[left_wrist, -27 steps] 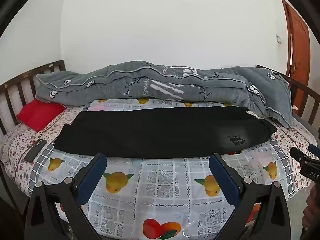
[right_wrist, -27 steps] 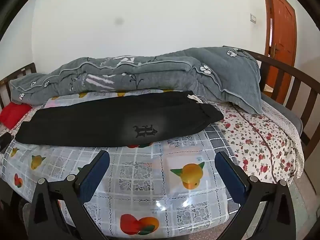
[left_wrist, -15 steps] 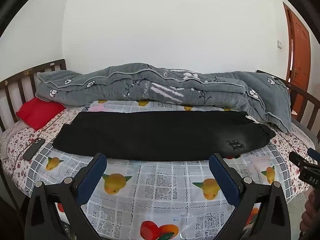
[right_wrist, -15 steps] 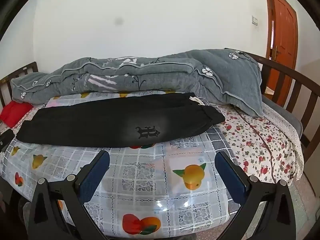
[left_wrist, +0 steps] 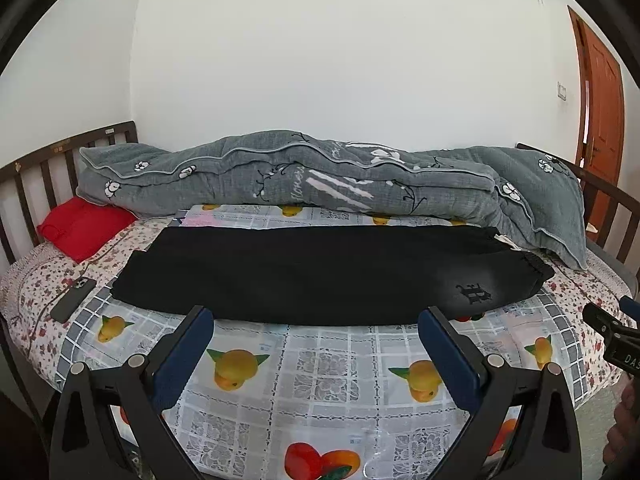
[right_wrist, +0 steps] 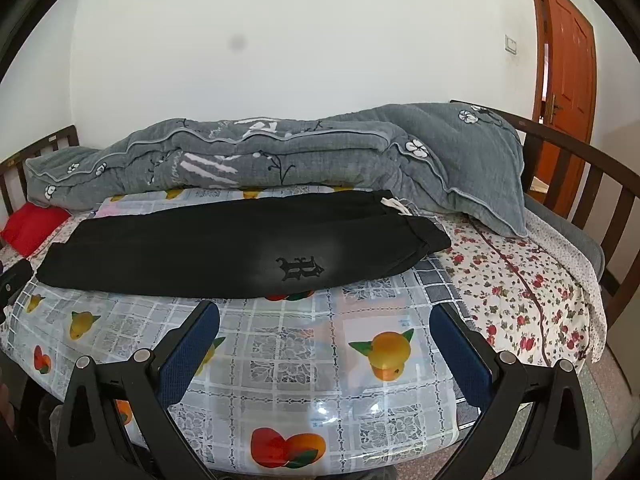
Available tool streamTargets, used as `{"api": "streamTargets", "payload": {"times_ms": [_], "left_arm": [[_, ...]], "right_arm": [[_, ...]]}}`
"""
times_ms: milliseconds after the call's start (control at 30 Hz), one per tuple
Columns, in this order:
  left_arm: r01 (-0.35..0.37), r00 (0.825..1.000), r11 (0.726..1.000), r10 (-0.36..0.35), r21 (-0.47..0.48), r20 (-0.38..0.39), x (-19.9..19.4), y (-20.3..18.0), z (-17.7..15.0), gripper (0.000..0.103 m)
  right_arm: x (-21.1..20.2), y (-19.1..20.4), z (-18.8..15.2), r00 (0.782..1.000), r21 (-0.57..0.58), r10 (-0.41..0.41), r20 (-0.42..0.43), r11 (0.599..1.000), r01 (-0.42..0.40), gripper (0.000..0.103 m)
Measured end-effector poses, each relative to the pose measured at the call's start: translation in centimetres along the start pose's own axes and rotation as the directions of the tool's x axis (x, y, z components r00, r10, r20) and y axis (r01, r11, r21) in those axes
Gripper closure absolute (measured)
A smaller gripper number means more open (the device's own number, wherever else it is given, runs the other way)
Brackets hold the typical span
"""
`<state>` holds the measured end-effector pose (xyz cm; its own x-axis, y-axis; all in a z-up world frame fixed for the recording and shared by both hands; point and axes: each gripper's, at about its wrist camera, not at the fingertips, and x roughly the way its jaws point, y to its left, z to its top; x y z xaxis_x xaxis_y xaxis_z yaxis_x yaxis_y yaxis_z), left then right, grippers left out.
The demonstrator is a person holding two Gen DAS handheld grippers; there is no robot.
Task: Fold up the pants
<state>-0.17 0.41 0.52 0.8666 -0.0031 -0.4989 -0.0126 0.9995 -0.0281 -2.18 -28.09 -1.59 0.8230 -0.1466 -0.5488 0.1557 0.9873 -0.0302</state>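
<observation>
Black pants [left_wrist: 320, 272] lie flat across the bed, folded lengthwise, leg ends at the left and waistband at the right, with a dark emblem on a faded patch; they also show in the right wrist view [right_wrist: 240, 248]. My left gripper [left_wrist: 316, 340] is open and empty, held back from the pants' near edge. My right gripper [right_wrist: 324, 336] is open and empty, in front of the emblem end. Its tip also shows at the right edge of the left wrist view [left_wrist: 612, 332].
A fruit-print plastic sheet [left_wrist: 320, 380] covers the bed's front. A rolled grey quilt [left_wrist: 320, 176] lies behind the pants. A red pillow [left_wrist: 84, 228] and a phone [left_wrist: 74, 296] lie at the left. Wooden rails [right_wrist: 580, 176] bound the bed; a door [right_wrist: 568, 80] stands at the right.
Both views have pulled back and tilted up a little, so the bed and pants sit lower and farther off. The pants have not moved. Both grippers stay open.
</observation>
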Motion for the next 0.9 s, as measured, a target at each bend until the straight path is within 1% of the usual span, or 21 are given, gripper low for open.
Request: {"api": "streamTargets", "payload": {"times_ms": [900], "left_arm": [[0.011, 1.000, 1.000, -0.011, -0.001, -0.002, -0.05, 0.04, -0.33, 0.000]], "right_arm": [[-0.36, 0.01, 0.06, 1.000, 0.014, 0.008, 0.005, 1.000, -0.008, 0.000]]}}
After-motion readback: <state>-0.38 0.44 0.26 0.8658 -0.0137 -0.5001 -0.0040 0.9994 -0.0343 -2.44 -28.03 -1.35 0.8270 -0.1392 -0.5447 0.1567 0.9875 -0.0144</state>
